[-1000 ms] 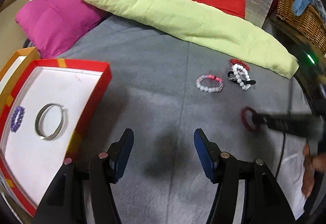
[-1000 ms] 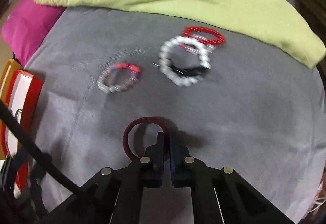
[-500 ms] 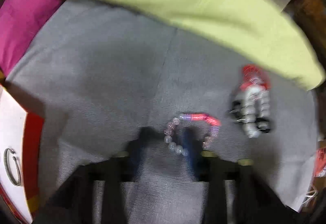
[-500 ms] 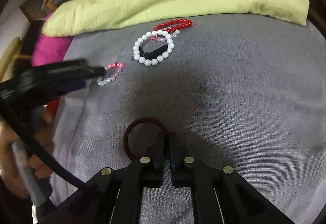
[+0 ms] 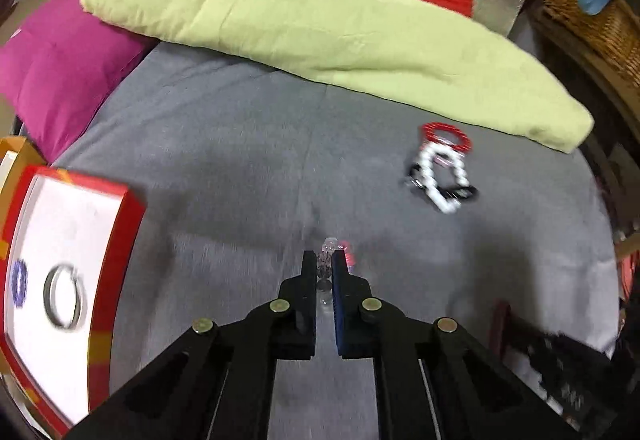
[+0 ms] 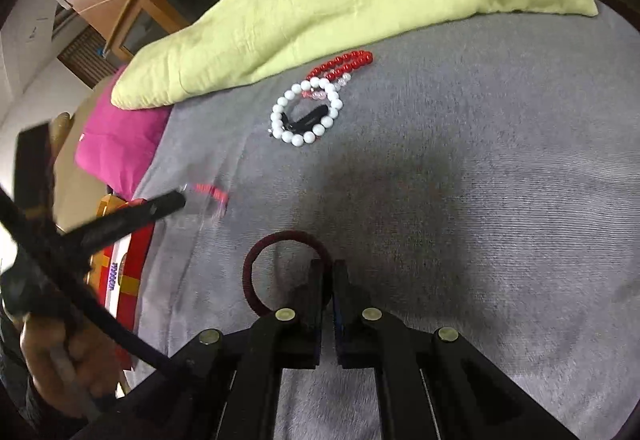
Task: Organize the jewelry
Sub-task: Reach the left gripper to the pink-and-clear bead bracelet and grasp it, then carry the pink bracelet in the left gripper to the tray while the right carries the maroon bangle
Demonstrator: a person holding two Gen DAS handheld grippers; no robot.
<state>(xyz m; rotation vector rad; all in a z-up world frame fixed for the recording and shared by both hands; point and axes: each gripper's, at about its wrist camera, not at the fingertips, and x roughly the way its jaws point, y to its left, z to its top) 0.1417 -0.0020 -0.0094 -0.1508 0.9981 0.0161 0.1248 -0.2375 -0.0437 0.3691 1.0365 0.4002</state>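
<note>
My left gripper (image 5: pixel 323 260) is shut on the clear and pink bead bracelet (image 5: pixel 329 248), held above the grey bed cover; it also shows in the right wrist view (image 6: pixel 208 196), blurred. My right gripper (image 6: pixel 329 268) is shut on the dark red hair tie (image 6: pixel 256 272), which hangs to the left of the fingers. A white bead bracelet (image 5: pixel 438 176) (image 6: pixel 306 112) lies with a black piece and a red bead bracelet (image 5: pixel 444 132) (image 6: pixel 342 66) on the cover. The red tray with a white floor (image 5: pixel 120 208) holds a silver bangle (image 5: pixel 64 298) and a purple bracelet (image 5: pixel 18 284).
A long green pillow (image 5: pixel 320 28) and a pink cushion (image 5: pixel 52 68) lie at the back of the bed. A wicker basket (image 5: pixel 592 12) stands at the far right. The tray sits at the bed's left edge.
My left gripper went to the clear and pink bracelet, closed on it and lifted it back toward the tray side. My right gripper stayed shut on the hair tie and rose.
</note>
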